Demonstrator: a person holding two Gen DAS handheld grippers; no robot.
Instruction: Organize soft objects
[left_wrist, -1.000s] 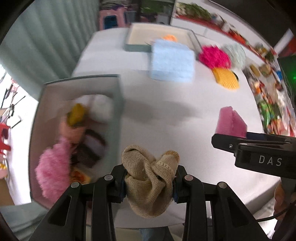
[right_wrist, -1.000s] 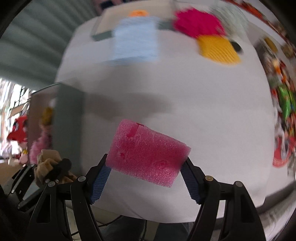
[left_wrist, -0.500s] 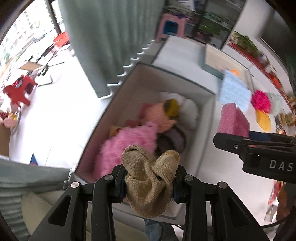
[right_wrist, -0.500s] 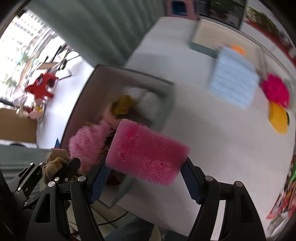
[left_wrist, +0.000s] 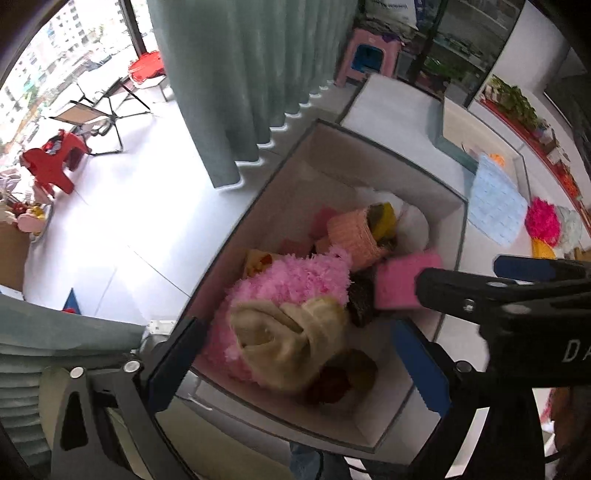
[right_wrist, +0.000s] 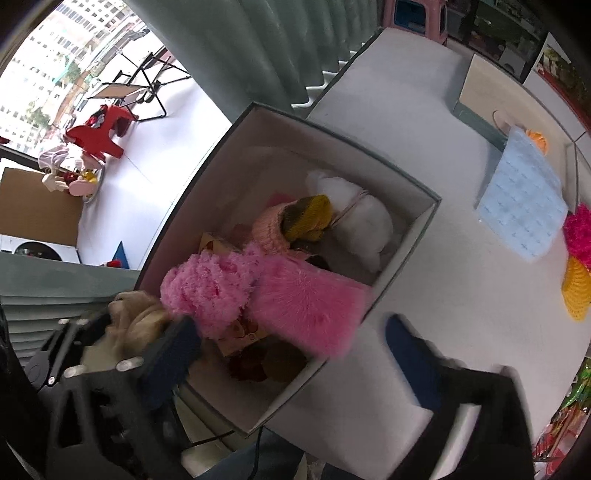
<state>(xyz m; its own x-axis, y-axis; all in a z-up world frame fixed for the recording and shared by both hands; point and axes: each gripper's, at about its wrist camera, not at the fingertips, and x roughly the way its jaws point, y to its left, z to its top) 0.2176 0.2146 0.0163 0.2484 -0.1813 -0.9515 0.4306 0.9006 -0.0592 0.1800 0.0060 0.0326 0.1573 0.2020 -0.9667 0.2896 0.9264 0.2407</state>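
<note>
Where jaws gape, beige sock (left_wrist: 291, 338) lies below.

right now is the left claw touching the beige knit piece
Apart. In the left wrist view the left claw has just been opening its jaws; the beige knit piece lies between them with a clear gap on each side.

left gripper (left_wrist: 295, 354) fingers just spread, right gripper (right_wrist: 291, 354) likewise

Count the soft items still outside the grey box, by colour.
light blue cloth: 1
magenta fluffy piece: 1
yellow knit piece: 1
pale mint fluffy piece: 1
orange piece, in the tray: 1
Total: 5
</note>
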